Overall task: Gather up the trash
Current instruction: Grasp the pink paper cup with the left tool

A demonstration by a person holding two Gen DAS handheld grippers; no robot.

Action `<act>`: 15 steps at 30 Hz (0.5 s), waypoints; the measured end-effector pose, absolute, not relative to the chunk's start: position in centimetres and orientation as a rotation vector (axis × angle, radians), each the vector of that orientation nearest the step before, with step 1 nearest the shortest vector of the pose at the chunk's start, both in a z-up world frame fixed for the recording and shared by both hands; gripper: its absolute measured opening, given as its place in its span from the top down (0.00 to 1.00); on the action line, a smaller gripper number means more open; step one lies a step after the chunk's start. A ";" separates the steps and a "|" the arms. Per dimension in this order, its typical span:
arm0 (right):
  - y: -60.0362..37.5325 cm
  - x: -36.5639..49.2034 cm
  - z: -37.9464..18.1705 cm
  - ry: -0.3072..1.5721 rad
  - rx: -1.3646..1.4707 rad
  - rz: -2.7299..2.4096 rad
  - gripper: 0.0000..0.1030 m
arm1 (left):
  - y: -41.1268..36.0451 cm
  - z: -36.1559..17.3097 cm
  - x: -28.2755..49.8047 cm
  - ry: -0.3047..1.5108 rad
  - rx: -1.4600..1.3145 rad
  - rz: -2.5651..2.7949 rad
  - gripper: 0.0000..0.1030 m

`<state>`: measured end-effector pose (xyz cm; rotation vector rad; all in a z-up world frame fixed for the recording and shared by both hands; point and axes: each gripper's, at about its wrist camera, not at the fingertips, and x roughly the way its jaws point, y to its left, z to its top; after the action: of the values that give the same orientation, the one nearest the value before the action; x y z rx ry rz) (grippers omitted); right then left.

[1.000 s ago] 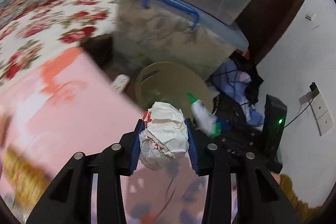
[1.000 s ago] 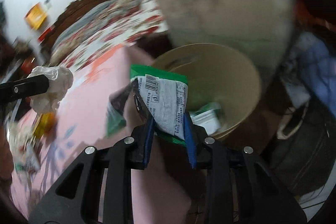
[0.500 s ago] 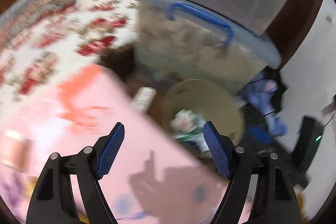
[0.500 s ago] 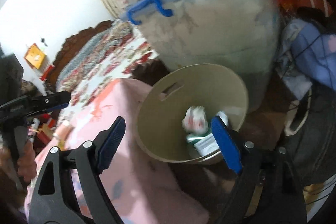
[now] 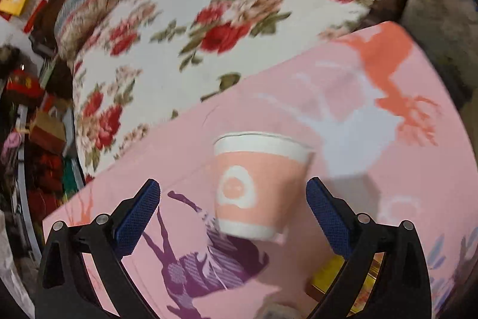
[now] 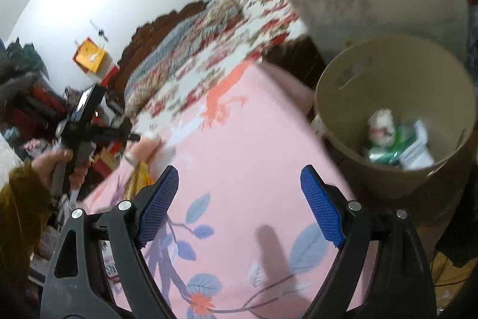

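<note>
The left gripper, jaws just spread wide and gripping nothing, frames the cup mid-table. Centre it, then squeeze gently. The right gripper hangs empty and agape beside the bin.

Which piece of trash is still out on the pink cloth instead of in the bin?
The pink paper cup, standing between the left hand-held gripper's open jaws. The crumpled paper ball and green wrapper already lie in the tan bin.

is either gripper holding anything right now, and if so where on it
Nothing is held. The left gripper is open, its fingers either side of the paper cup without touching it. The right gripper is open over the pink cloth.
</note>
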<state>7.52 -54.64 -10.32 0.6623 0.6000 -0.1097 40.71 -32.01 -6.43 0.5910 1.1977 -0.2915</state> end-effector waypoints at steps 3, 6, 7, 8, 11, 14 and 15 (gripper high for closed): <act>-54.0 8.1 -10.3 0.614 0.622 -0.102 0.19 | -32.1 -8.2 41.6 1.273 0.566 -0.314 0.08; -53.4 9.1 -10.0 0.640 0.610 -0.064 0.19 | -32.8 -9.7 41.0 1.303 0.615 -0.336 0.28; -52.7 9.7 -9.5 0.645 0.599 -0.023 0.19 | -33.1 -10.0 40.1 1.319 0.610 -0.352 0.34; -51.9 10.3 -8.7 0.649 0.568 0.017 0.19 | -32.9 -9.6 39.8 1.295 0.601 -0.356 0.36; -47.3 12.7 -7.1 0.690 0.410 0.146 0.12 | -32.5 -8.3 39.3 1.266 0.562 -0.397 0.41; -41.9 14.9 -6.7 0.712 0.212 0.200 0.13 | -32.0 -5.0 37.5 1.204 0.494 -0.458 0.41; -40.5 15.7 -7.1 0.728 0.157 0.194 0.13 | -31.9 -4.0 36.7 1.184 0.469 -0.488 0.41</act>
<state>15.72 -40.46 -7.06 0.1568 0.7282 0.1936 36.75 -31.89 -4.00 0.4691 1.1836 -0.4884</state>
